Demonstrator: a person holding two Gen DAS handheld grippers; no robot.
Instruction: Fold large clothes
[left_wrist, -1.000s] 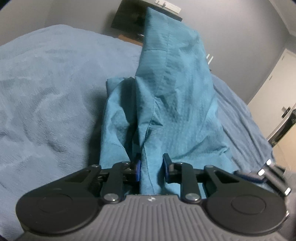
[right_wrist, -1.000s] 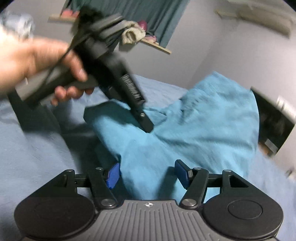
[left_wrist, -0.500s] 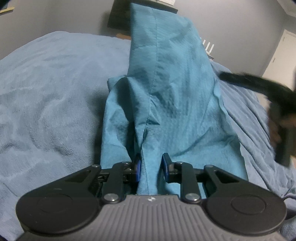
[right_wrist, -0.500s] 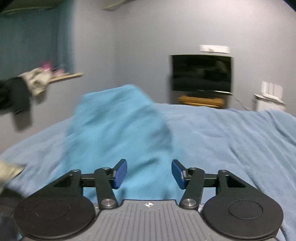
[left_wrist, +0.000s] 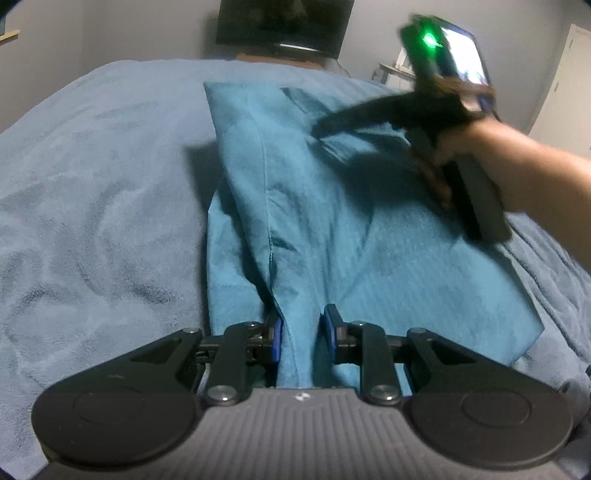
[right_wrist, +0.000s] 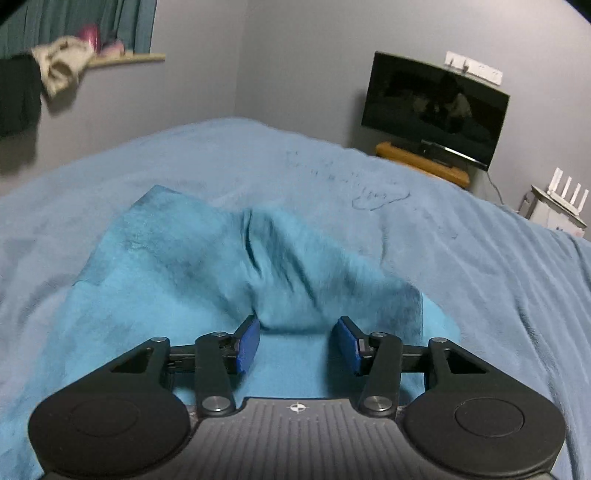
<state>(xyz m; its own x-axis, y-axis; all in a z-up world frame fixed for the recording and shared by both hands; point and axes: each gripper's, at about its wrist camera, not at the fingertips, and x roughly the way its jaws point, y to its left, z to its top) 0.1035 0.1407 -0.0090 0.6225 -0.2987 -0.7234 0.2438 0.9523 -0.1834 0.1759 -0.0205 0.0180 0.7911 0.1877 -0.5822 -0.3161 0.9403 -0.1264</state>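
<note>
Right tongs (right_wrist: 296, 345) — released; garment (left_wrist: 332, 229) flatter

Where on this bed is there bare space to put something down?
Left of the teal garment, the blue blanket lies bare. Beyond the garment toward the TV is bare too. The garment's right side is crowded by the right gripper.

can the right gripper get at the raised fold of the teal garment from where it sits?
Probably yes. The right gripper is open with the garment's raised fold directly ahead of its fingertips and nothing between. The left gripper, shut on the near edge, sits clear of that approach.
</note>
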